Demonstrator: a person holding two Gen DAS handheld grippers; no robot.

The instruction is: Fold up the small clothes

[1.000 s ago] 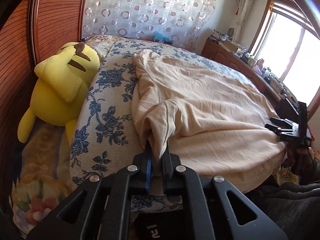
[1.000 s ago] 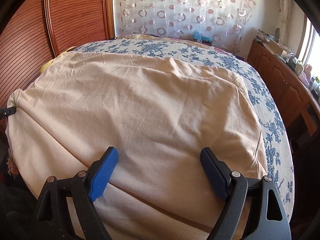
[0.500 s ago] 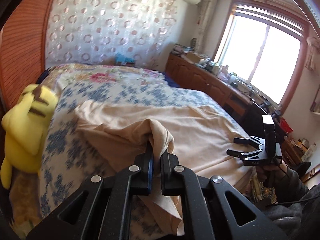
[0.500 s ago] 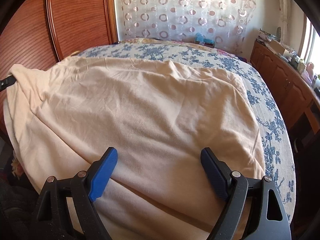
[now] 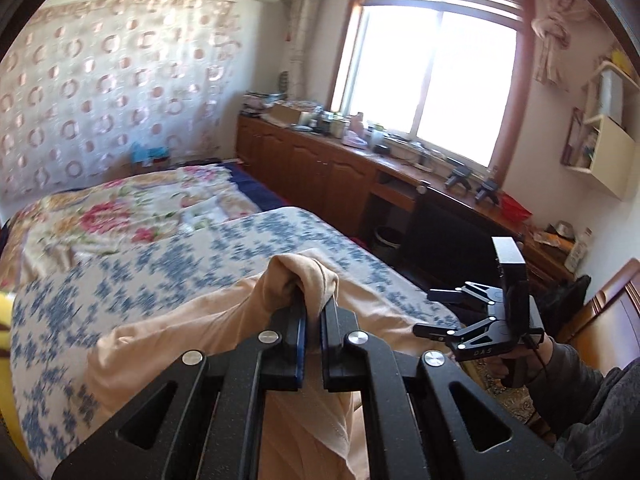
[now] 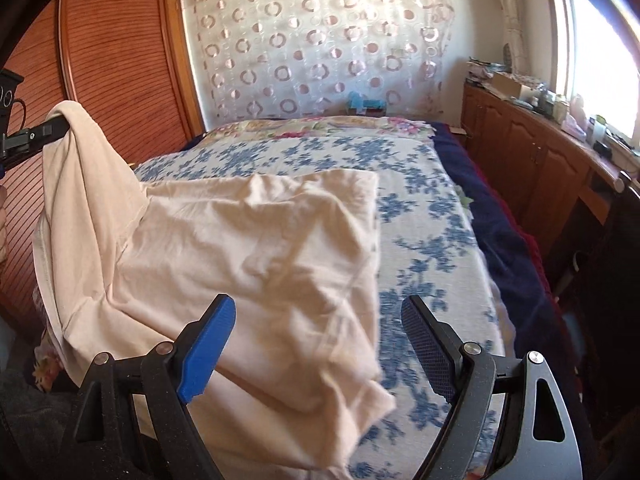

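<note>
Our left hand-held gripper [image 5: 313,312] is pressed together on a bunched corner of the cream garment [image 6: 256,256], holding that corner up off the bed [image 6: 436,240] so the cloth drapes down from it. The rest of the garment lies rumpled on the blue-flowered bedspread. Our right hand-held gripper [image 6: 318,344] hovers over the near edge of the garment, fingers spread wide, gripping nothing.
</note>
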